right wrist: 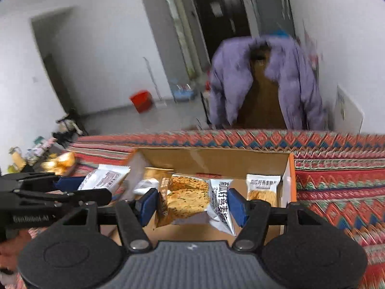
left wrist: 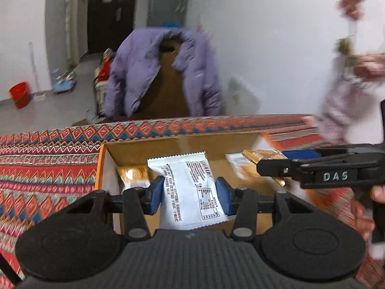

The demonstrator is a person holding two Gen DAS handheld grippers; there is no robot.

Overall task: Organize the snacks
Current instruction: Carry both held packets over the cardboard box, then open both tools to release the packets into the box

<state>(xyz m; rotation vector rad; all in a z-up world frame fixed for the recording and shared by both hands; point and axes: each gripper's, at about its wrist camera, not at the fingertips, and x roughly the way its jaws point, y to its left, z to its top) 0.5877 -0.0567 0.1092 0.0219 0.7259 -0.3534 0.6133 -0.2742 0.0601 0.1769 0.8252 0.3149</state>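
Left gripper (left wrist: 190, 192): jaws part-closed, pinching white packet (left wrist: 190, 187), long axis running away from the jaws.
Right gripper (right wrist: 192, 203): clamps biscuit packet (right wrist: 190, 200).
Cardboard box (right wrist: 216, 161): directly below both loads; neither hand nearer.

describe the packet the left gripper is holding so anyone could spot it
Find the open cardboard box on the patterned tablecloth. Above it, the left gripper pinches a white snack packet showing plain printed text; neighbouring packets show golden biscuits.
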